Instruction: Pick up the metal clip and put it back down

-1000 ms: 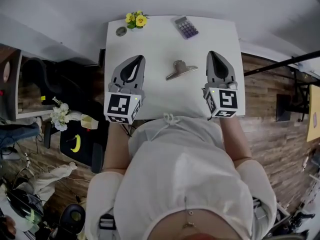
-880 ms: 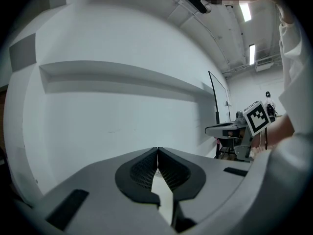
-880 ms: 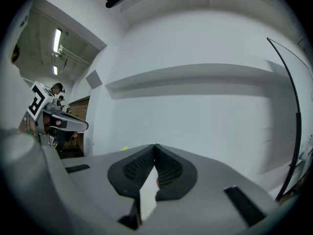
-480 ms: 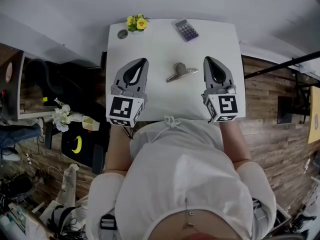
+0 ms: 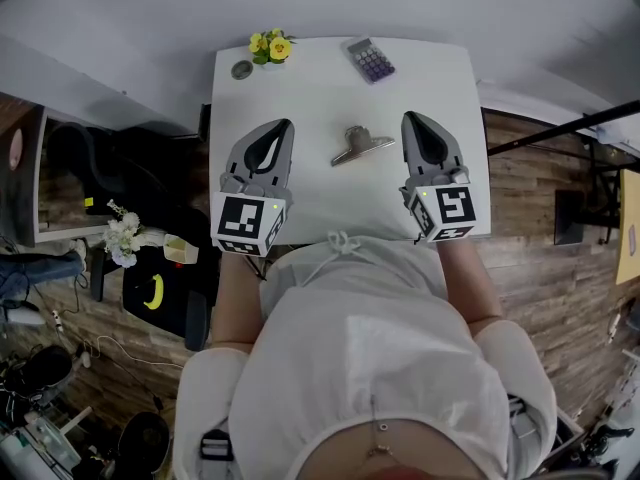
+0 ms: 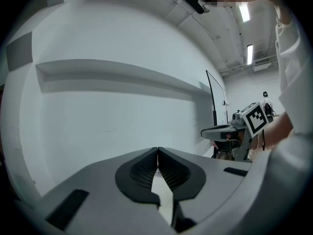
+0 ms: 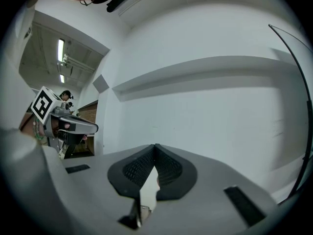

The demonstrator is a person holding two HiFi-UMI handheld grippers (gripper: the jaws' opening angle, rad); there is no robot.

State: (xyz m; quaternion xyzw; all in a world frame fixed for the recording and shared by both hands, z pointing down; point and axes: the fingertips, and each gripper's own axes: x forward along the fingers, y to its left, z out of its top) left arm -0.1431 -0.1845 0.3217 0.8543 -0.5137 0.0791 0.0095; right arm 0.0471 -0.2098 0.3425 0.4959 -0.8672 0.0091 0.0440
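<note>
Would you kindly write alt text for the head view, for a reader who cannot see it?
A metal clip lies on a white table between the shut, empty left tongs and right tongs. A calculator and yellow flowers sit at the far edge.

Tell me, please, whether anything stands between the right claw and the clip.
Nothing visible does. The clip lies on bare table to the left of the right claw; the calculator and flowers sit at the far edge, out of the way.

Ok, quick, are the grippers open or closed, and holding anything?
Left gripper: closed, holding nothing.
Right gripper: closed, holding nothing.
The metal clip lies on the table between them.
</note>
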